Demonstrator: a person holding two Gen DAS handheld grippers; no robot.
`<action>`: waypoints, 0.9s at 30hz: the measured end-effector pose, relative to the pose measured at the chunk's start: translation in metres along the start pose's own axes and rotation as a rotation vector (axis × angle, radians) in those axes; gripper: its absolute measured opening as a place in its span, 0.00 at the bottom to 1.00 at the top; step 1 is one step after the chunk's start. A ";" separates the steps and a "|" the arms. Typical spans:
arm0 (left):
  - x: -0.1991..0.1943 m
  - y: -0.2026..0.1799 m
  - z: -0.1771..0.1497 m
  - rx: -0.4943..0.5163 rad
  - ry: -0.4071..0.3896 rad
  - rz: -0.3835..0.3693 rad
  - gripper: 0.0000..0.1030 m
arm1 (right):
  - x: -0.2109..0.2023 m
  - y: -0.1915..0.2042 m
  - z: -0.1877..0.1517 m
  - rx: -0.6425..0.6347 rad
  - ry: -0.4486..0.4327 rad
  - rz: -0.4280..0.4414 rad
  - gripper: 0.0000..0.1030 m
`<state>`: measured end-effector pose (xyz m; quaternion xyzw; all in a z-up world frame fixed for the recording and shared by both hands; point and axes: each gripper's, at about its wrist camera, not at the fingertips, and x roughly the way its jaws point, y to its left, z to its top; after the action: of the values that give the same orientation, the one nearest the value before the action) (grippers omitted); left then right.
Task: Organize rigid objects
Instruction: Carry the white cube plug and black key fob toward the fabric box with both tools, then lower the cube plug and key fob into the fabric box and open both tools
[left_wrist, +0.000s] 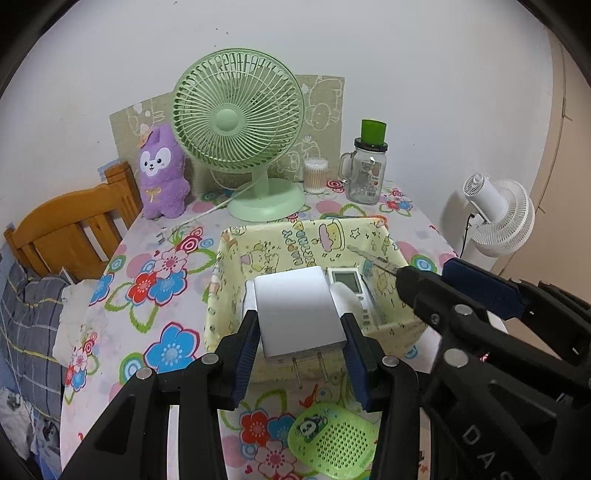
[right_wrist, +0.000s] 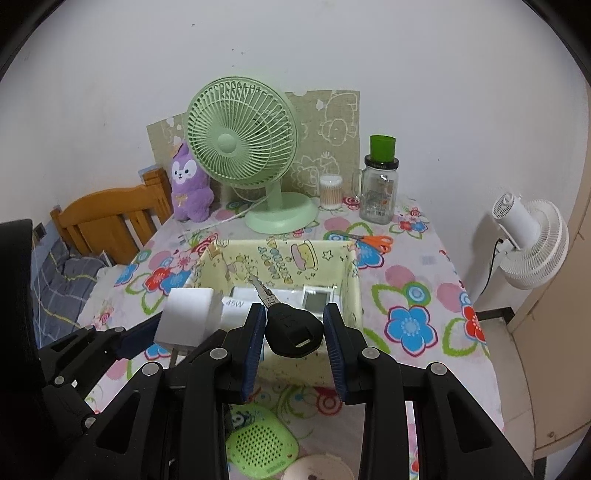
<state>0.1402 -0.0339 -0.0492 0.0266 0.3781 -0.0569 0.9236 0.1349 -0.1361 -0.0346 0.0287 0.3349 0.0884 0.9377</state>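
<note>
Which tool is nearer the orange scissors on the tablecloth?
Right. The right tool, shut on a black key, is over the yellow box's scissors side; the left tool, holding a white charger, is farther.

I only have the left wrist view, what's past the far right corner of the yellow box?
Observer: Orange-handled scissors lie on the tablecloth there, hidden from you by the box wall.
Operator: Anything printed on the items in the box?
Observer: A white block inside reads 45W.
Operator: What is the right gripper holding?
Observer: The right gripper is shut on a black-headed key, blade pointing toward the box.
Operator: Anything near me on the table?
Observer: A round white object lies beside the green perforated disc.
</note>
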 end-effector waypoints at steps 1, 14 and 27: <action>0.002 0.000 0.002 0.001 0.001 0.002 0.44 | 0.003 -0.001 0.002 0.004 0.002 0.003 0.35; 0.034 0.004 0.024 0.005 0.011 0.007 0.44 | 0.037 -0.007 0.024 -0.005 0.011 -0.014 0.35; 0.081 0.018 0.040 -0.019 0.075 -0.008 0.44 | 0.086 -0.010 0.041 -0.004 0.056 0.009 0.35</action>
<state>0.2276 -0.0265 -0.0775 0.0185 0.4132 -0.0559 0.9087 0.2273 -0.1302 -0.0577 0.0257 0.3607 0.0942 0.9276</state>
